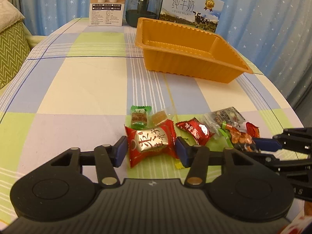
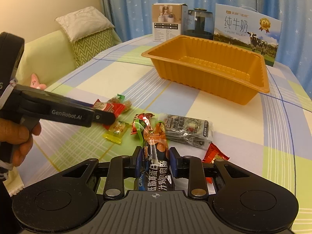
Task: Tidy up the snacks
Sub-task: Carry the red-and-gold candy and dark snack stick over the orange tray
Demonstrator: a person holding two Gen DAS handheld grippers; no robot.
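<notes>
Red-wrapped candy (image 1: 151, 145) lay on the checked tablecloth (image 1: 78, 81) between the left gripper's (image 1: 151, 150) blue pads, which flanked it without clearly pressing, jaws apart. The right gripper (image 2: 156, 160) was clamped on a dark sausage stick (image 2: 155, 163), probably bound for the empty orange tray (image 2: 212, 76) farther back. Other snacks lay scattered nearby; a milk carton (image 2: 247, 33) and starred blue curtains (image 2: 132, 5) stood behind.
</notes>
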